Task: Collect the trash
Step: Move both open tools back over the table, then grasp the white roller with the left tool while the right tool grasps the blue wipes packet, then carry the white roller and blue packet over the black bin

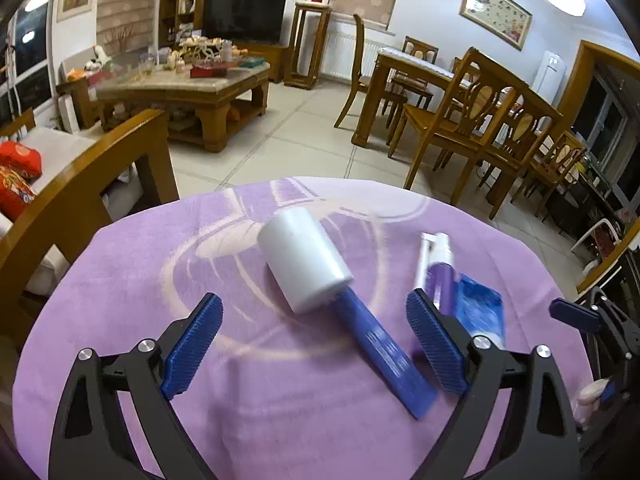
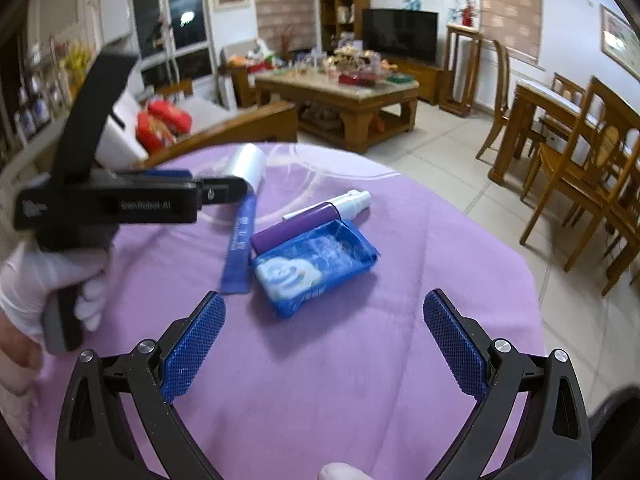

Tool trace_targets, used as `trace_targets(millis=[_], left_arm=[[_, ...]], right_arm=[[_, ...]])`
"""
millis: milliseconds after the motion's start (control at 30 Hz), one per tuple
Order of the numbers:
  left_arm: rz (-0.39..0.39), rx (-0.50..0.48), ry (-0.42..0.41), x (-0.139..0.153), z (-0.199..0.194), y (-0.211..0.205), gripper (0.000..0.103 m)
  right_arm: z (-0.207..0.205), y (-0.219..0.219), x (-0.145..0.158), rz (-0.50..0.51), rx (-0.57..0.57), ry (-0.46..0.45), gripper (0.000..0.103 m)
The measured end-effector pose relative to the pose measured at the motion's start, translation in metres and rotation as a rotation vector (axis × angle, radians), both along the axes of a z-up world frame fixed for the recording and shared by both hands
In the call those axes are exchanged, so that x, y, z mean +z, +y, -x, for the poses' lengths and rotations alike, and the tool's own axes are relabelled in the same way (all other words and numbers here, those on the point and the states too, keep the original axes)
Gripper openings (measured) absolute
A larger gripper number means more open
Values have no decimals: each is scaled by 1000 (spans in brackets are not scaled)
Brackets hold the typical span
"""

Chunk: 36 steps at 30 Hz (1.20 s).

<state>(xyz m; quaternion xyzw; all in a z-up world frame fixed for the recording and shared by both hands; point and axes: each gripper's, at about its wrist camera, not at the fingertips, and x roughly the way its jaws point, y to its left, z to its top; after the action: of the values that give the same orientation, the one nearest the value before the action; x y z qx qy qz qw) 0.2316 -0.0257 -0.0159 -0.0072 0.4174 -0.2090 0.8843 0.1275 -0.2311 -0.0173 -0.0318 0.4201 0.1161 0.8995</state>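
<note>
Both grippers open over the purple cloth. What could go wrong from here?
1. The lint roller handle lies between the left gripper fingers; its round head may roll if nudged.
2. The purple spray bottle touches the blue tissue pack, so the right gripper may knock or drag it.
3. The two grippers are close together and could collide.

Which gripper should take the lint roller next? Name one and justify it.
Left. The left gripper is open with the lint roller handle lying between its fingers. The right gripper, also open, faces the blue packet instead; the roller sits farther off, beyond the packet.
</note>
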Motion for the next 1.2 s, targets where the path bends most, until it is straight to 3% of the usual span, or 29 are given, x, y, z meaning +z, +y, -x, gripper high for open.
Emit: trace_targets(millis=[233, 400, 433, 533, 900, 1033, 1200], left_arm=[[53, 1, 58, -8, -21, 6, 62], [61, 12, 45, -7, -21, 7, 47], [70, 14, 49, -7, -21, 8, 40], [102, 14, 58, -7, -22, 14, 40], [127, 11, 8, 11, 5, 19, 39], [132, -18, -44, 28, 29, 15, 39], [152, -95, -116, 49, 80, -6, 39]], right_arm=[[-42, 8, -35, 56, 65, 63, 98], [-57, 4, -45, 21, 99, 81, 98], [-58, 4, -46, 8, 103, 93, 96], [-62, 6, -46, -10, 115, 103, 82], [-25, -2, -18, -110, 101, 116, 78], [13, -13, 5, -192, 93, 67, 78], [80, -41, 37, -363, 45, -32, 78]])
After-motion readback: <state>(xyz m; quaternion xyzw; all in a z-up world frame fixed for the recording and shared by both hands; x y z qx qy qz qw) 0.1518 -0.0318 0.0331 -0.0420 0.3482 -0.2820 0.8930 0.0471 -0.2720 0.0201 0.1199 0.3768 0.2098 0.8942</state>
